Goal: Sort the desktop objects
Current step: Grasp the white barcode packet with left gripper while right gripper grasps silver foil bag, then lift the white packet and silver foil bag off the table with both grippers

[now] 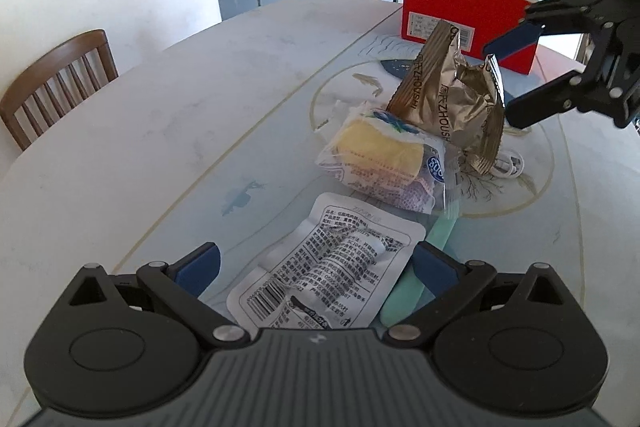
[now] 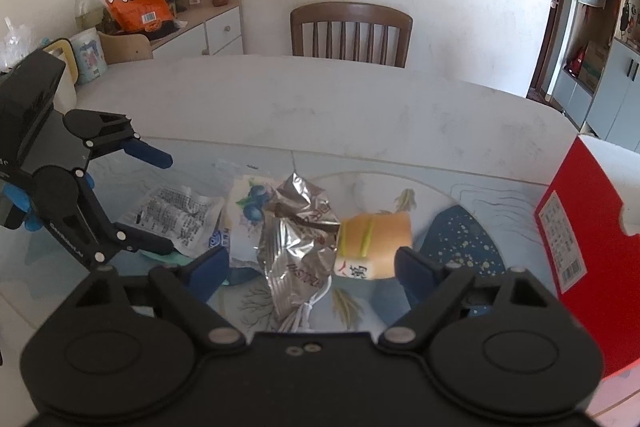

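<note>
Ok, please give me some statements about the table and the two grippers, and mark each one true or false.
1. The red box stands on the table. True.
2. The left gripper is shut on the white sachet. False: its jaws stand open around it.
3. The gold foil packet lies flat. False: it stands crumpled and upright.
4. The right gripper is open. True.
5. A wooden chair stands behind the table. True.

Snack pile (image 1: 404,147) crowds table (image 1: 160,131) centre; red box (image 1: 464,23) blocks far side; left half bare.
</note>
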A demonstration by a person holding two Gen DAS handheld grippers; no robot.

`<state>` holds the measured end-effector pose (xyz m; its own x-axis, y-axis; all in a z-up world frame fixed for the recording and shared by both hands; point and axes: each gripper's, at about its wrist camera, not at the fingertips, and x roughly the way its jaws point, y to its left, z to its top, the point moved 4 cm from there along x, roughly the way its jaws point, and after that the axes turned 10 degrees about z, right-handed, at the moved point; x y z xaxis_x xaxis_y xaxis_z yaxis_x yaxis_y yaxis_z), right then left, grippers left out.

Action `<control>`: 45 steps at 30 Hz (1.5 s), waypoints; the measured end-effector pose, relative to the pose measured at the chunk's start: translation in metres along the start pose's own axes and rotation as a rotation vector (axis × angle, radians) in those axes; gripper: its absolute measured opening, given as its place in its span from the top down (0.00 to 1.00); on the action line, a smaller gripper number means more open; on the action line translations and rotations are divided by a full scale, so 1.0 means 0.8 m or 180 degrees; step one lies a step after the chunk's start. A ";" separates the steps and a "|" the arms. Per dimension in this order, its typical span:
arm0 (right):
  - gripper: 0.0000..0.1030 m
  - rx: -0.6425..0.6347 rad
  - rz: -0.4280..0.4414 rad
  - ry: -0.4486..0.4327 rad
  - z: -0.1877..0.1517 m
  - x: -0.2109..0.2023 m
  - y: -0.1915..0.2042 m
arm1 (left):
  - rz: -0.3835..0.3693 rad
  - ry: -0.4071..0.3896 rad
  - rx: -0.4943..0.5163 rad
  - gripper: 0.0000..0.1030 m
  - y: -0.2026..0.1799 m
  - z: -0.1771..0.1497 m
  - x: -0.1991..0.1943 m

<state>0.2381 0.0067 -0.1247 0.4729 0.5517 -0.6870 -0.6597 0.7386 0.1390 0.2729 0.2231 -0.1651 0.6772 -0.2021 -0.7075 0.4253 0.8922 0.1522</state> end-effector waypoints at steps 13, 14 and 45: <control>0.17 0.0016 -0.0027 -0.0001 0.005 0.016 0.000 | 0.0243 0.0009 -0.0138 0.01 0.009 -0.013 0.007; 0.18 0.0023 -0.0035 0.0001 0.005 0.018 -0.001 | 0.0246 0.0001 -0.0145 0.01 0.007 -0.014 0.006; 0.57 0.0143 0.0061 0.0091 0.002 0.026 -0.002 | 0.0330 -0.0114 -0.0276 0.32 -0.005 -0.002 0.000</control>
<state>0.2497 0.0177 -0.1379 0.4429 0.5551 -0.7040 -0.6413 0.7449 0.1839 0.2700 0.2199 -0.1672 0.7364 -0.1200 -0.6659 0.2996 0.9402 0.1619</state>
